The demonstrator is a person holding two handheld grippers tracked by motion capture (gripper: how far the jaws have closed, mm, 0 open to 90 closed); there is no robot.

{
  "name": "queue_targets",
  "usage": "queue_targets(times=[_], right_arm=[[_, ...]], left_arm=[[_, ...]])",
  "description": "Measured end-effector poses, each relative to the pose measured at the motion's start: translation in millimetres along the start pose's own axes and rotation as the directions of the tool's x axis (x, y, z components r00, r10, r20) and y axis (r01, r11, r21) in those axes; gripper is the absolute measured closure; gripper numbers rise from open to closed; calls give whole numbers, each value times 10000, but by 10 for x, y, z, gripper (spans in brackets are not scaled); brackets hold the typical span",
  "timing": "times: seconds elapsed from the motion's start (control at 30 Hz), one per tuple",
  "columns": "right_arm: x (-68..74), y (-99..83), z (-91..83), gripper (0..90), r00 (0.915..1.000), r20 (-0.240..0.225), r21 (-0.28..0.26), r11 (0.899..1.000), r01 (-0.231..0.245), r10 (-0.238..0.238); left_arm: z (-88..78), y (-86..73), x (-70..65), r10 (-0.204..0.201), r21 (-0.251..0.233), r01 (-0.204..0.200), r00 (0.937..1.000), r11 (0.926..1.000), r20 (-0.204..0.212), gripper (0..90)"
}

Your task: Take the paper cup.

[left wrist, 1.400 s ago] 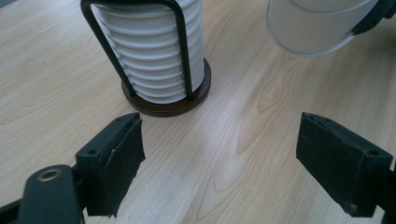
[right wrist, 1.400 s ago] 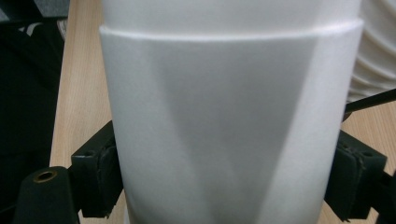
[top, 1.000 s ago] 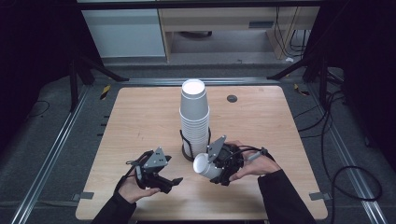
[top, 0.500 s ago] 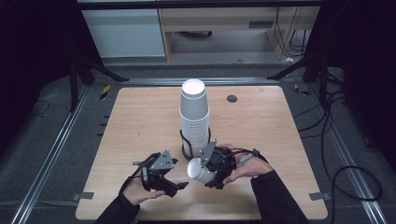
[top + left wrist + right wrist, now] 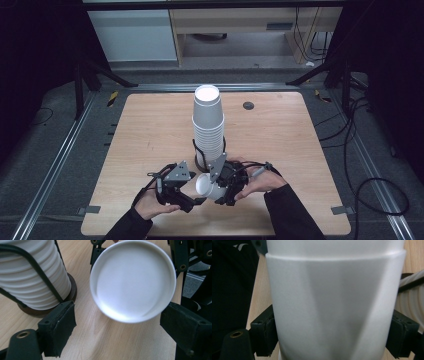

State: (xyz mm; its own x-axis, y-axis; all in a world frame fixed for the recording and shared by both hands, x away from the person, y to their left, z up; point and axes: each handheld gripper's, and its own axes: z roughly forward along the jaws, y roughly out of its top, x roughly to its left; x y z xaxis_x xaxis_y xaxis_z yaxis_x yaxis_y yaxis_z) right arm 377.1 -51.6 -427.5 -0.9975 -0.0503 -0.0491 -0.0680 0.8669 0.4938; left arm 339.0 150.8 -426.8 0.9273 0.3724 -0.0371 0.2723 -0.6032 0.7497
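A tall stack of white cups [image 5: 208, 125] stands in a black wire holder [image 5: 197, 150] at the table's middle; in the left gripper view the stack [image 5: 30, 277] is at the upper left. My right gripper [image 5: 212, 189] is shut on a single white cup [image 5: 205, 186], its pads [image 5: 265, 336] pressing the cup's wall [image 5: 332, 310] from both sides. The cup lies tilted, its mouth [image 5: 132, 280] turned toward my left gripper [image 5: 196, 201]. That gripper is open, with a pad [image 5: 60, 325] on each side of the cup's rim and apart from it.
The wooden table [image 5: 150, 130] has bare room to the left, right and behind the stack. A small dark round disc [image 5: 248, 105] sits at the back right. The holder's brown base [image 5: 50, 310] is just left of my left gripper's jaws.
My right gripper has carried the cup a little left and nearer the table's front edge, toward the left gripper. The left gripper has edged slightly right.
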Motion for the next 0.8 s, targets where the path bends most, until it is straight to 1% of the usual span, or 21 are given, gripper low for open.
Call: queue_targets(times=[0.1,0.17,0.23,0.27,0.43,0.47,0.57,0.63,0.8], right_arm=[[7,32,15,156,10000,-87,-120,9999,14,-15],[9,40,22,156,9999,-58,-124,9999,83,-84],[26,63,48,156,9998,-156,-131,9999,76,-78],[24,68,55,157,9998,-158,-119,9998,149,-151],[36,93,74,157,9996,-233,-136,9998,132,-135],[38,104,82,157,9995,-252,-113,9998,190,-193],[48,114,96,157,9993,-312,-100,9997,204,-207],[46,117,102,157,9994,-240,-48,9996,266,-267],[51,135,117,157,9990,-312,-41,9995,323,-324]], left_arm=[[14,23,-13,35,-1,-35,10000,10000,86,122],[14,27,-13,80,30,-80,9999,10000,121,122],[22,34,-19,-20,-25,20,9998,10000,181,121],[23,36,-20,-26,-18,27,9998,10000,197,121],[25,59,-27,-60,-88,63,9996,9999,265,121],[28,63,-30,-84,-114,87,9996,9999,286,122],[39,70,-25,-95,23,94,9993,10000,357,124],[48,72,-26,-131,31,130,9990,9999,436,133],[60,90,-36,-155,54,153,9987,9999,494,155]])
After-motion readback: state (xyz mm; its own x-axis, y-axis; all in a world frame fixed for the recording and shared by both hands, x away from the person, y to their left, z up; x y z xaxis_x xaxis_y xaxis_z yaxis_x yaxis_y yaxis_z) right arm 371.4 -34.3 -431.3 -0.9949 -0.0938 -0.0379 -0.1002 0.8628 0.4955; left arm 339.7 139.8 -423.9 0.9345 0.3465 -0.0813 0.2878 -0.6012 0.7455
